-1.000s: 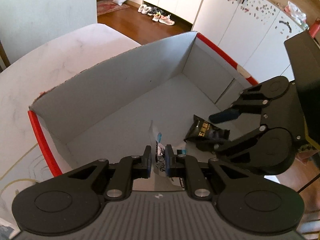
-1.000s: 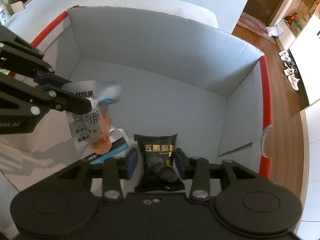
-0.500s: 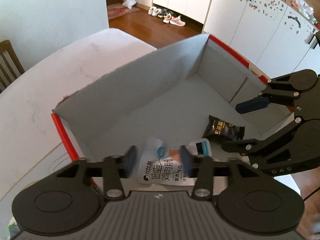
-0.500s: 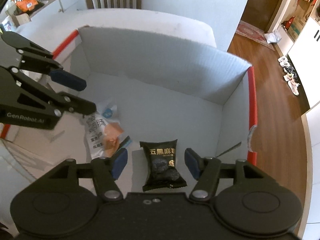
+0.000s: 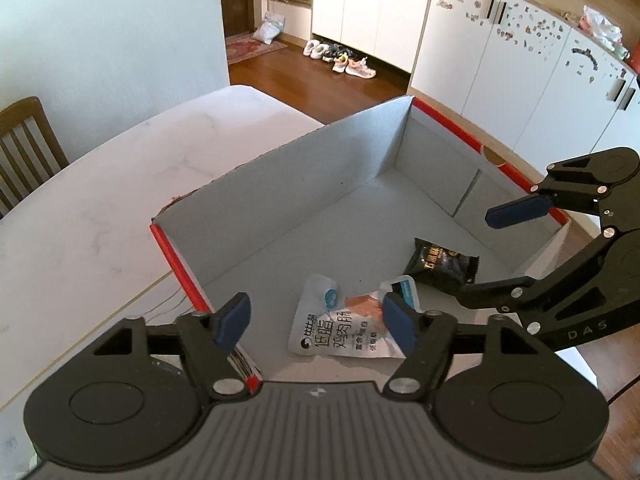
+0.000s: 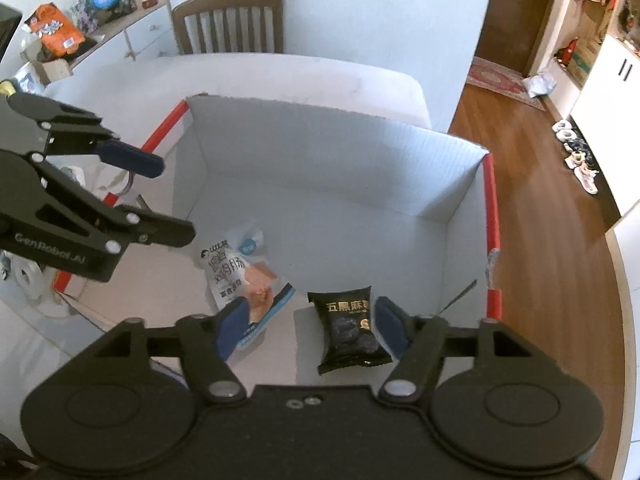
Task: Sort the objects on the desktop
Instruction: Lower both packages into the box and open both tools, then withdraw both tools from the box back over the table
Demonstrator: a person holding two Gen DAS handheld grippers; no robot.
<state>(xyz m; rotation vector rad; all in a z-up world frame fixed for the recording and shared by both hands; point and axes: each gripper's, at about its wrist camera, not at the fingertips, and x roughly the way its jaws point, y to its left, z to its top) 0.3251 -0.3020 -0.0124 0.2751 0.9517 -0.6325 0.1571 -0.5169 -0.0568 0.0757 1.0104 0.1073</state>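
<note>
Kitchen-dining room, white worktop (image 5: 100, 208) carrying red-rimmed cardboard box (image 5: 304, 184), frame centre.

Left gripper (image 5: 316, 322) fingers: a second ago pinched on white pouch (image 5: 340, 332), now spread and opening, nothing between pads.

Right gripper (image 6: 310, 330) fingers: likewise opening wide, clear of black snack packet (image 6: 348, 328).

Both packs now flat on box floor, low centre of each view, just beside each other.

Judgement: both drops done; hands free for next desktop items.
</note>
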